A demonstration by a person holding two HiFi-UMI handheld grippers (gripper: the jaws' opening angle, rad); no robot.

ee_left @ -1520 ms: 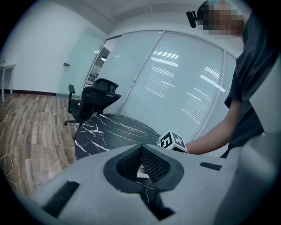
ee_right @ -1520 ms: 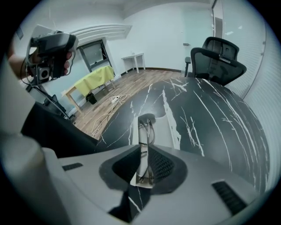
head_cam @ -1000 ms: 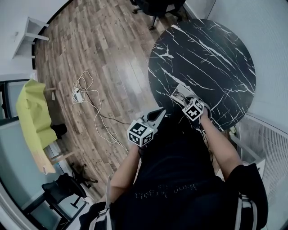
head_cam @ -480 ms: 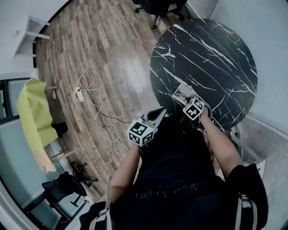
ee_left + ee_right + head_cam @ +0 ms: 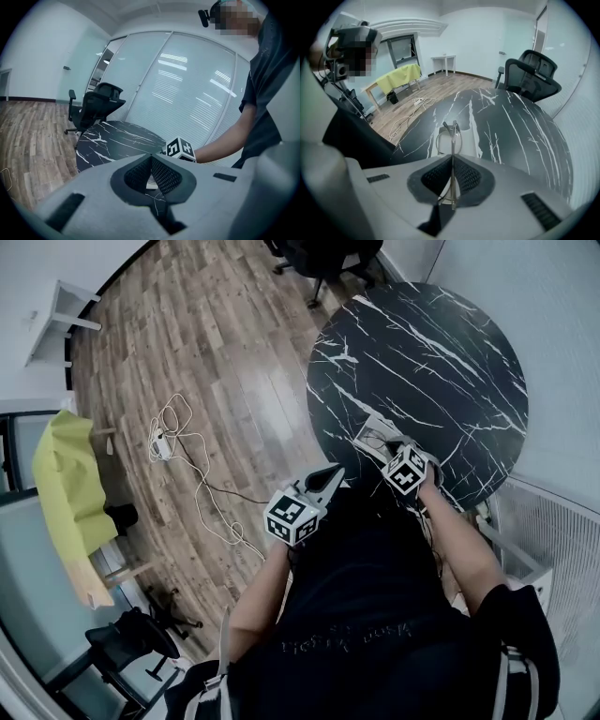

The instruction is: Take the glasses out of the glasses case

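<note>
Right tongs (image 5: 452,158) are clamped on the glasses (image 5: 448,138), which we hold edge-up just over the white glasses case (image 5: 471,138) lying on the black marble bench (image 5: 525,126). Left tongs (image 5: 151,158) are pressed together on nothing, near the bench edge.

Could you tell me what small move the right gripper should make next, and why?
Probably raise the right gripper a little: its jaws are shut on the glasses, which sit directly over the white glasses case, so lifting should carry them clear of it.
</note>
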